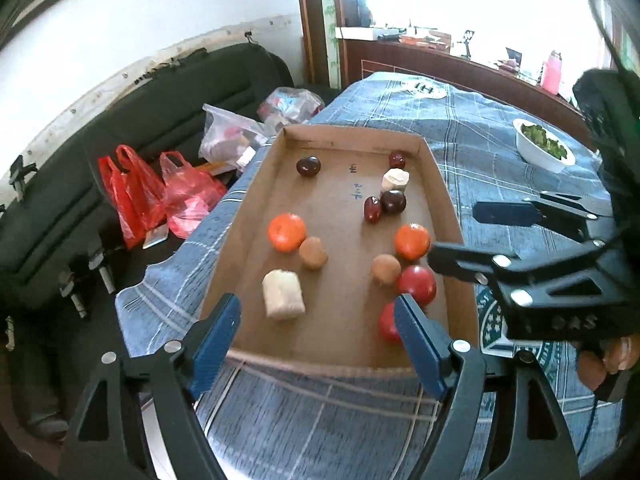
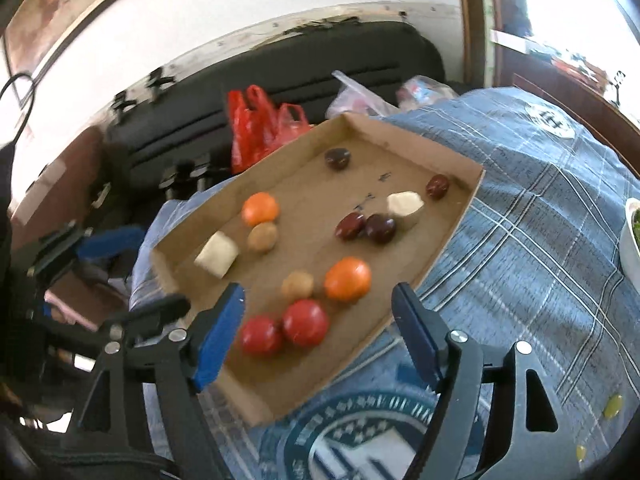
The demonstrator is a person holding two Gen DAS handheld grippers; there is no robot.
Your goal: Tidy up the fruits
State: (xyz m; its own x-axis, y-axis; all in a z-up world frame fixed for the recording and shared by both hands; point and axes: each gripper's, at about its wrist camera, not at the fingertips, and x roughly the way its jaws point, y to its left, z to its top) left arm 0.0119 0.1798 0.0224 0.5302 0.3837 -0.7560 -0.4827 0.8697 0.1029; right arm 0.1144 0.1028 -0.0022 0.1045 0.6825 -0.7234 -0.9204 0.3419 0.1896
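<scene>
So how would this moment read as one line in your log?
left claw: open, empty | right claw: open, empty | cardboard tray: fruit scattered, unsorted | red tomatoes: nearest right claw

Left gripper [image 1: 318, 320] wide apart at the jaws, empty, blue pads [image 1: 216, 340] facing inward. Right gripper [image 2: 318, 314] likewise spread and empty, seen from the left wrist reaching in from the right.

Both grippers [image 1: 318, 316] [image 2: 318, 312]: black frames w/ silver screws, blue fingers [image 1: 416, 332].
</scene>
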